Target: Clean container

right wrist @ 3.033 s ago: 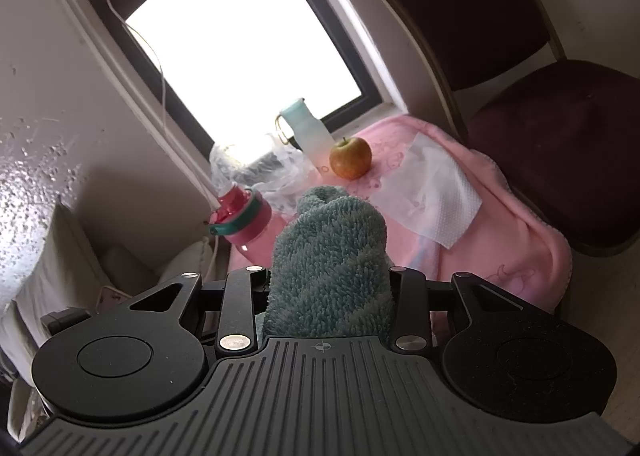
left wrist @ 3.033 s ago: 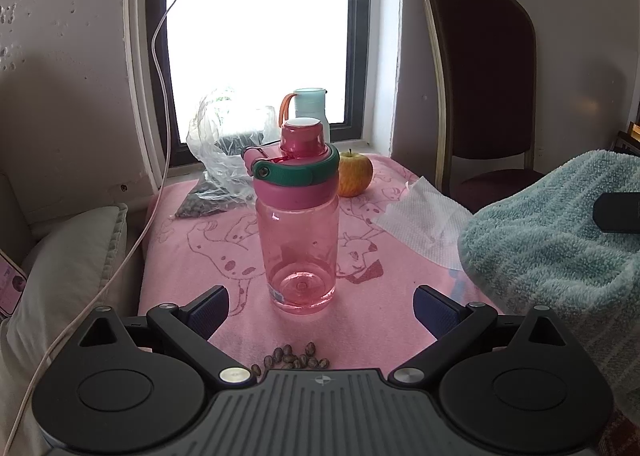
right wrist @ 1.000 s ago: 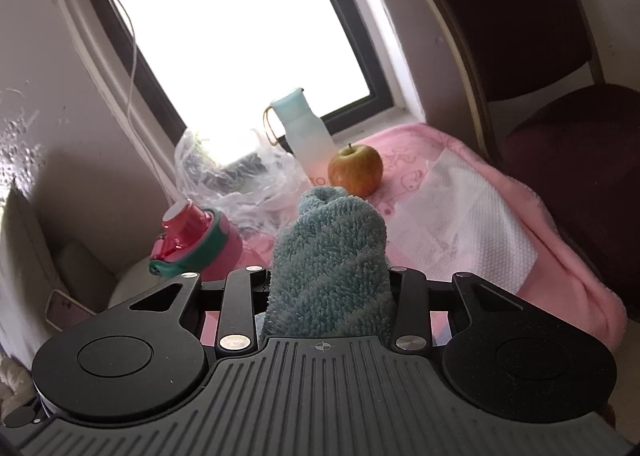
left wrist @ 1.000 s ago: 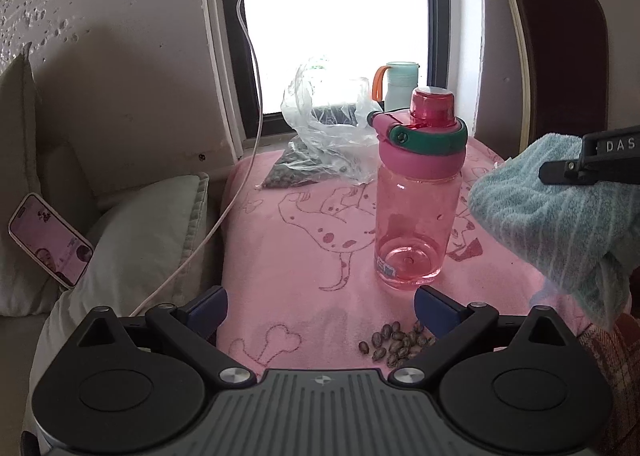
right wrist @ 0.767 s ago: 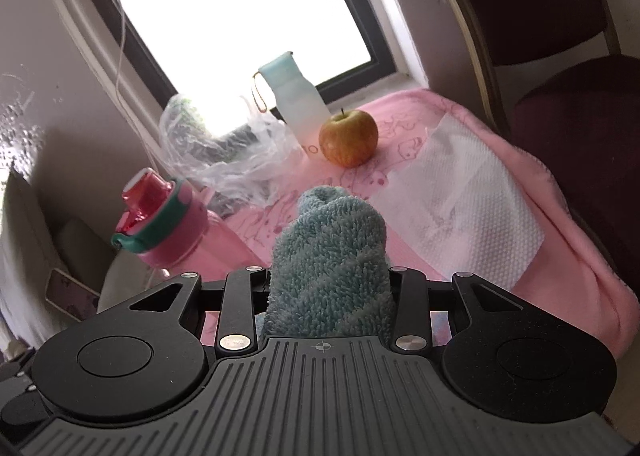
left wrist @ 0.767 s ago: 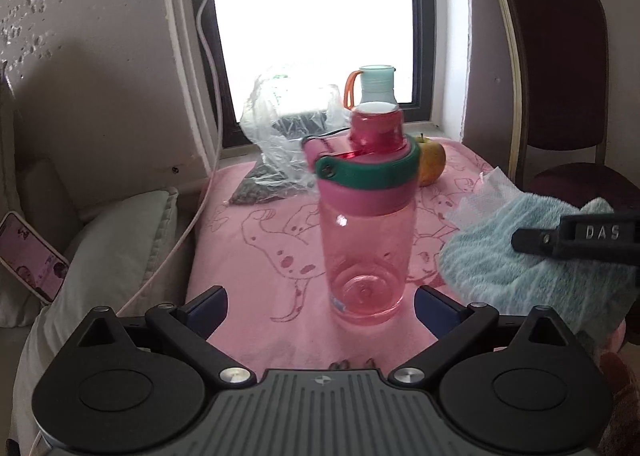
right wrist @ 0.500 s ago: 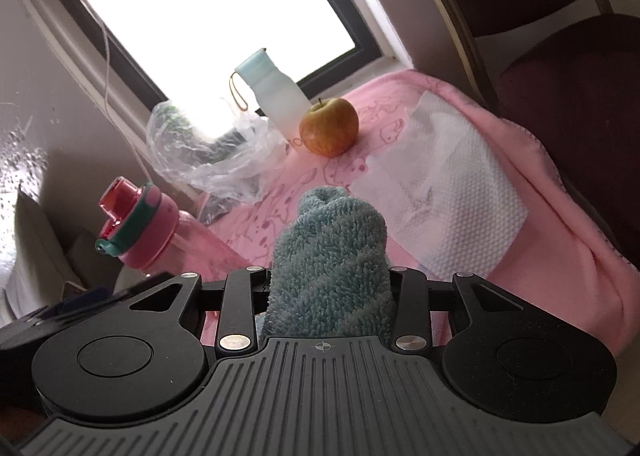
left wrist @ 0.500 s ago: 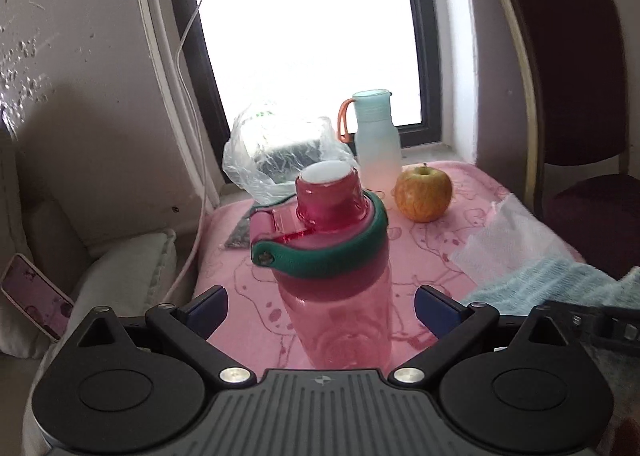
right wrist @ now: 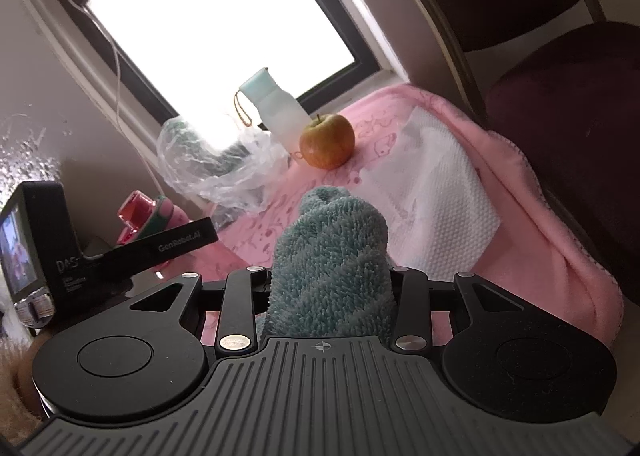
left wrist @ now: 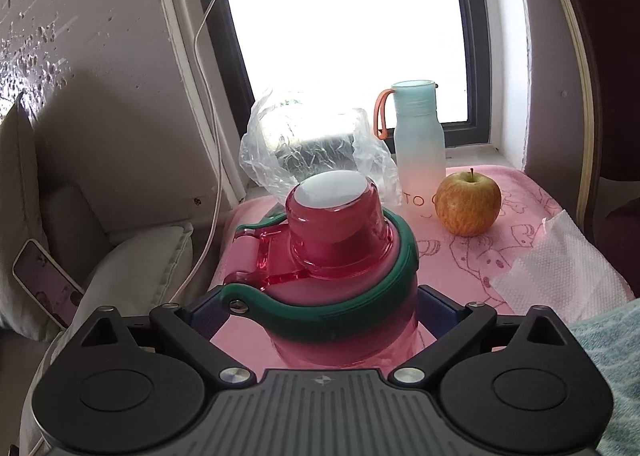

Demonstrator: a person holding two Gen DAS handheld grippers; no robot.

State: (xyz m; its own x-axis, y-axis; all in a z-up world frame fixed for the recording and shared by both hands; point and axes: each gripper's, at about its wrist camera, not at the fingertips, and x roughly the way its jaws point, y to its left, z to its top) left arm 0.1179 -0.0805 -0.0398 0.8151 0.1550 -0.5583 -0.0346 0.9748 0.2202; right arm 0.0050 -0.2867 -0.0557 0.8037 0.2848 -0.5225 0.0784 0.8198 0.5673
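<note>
A clear pink bottle (left wrist: 332, 224) with a green-ringed lid and pink cap stands upright on the pink cloth (left wrist: 532, 224). My left gripper (left wrist: 320, 308) has its jaws on either side of the bottle's body just under the lid. The jaws are closing, and the blue pads (left wrist: 434, 306) sit right beside the bottle without a clear squeeze. My right gripper (right wrist: 328, 276) is shut on a rolled teal towel (right wrist: 332, 252), which hides its fingertips. In the right wrist view the bottle (right wrist: 148, 216) sits far left behind the left gripper's finger (right wrist: 168, 246). The towel's edge (left wrist: 608, 340) shows at lower right.
Behind the bottle are a crumpled plastic bag (left wrist: 312, 152), a pale blue bottle (left wrist: 418, 152) and an apple (left wrist: 468, 204) by the window. A white napkin (left wrist: 552, 276) lies right. A dark chair (right wrist: 560, 96) stands beside the table. A phone (left wrist: 44, 288), cushion and hanging cable (left wrist: 212, 96) are left.
My left gripper has closed in on the pink bottle, which now sits between its narrowing fingers. My right gripper with the towel swung lower, and the left gripper has come into its view.
</note>
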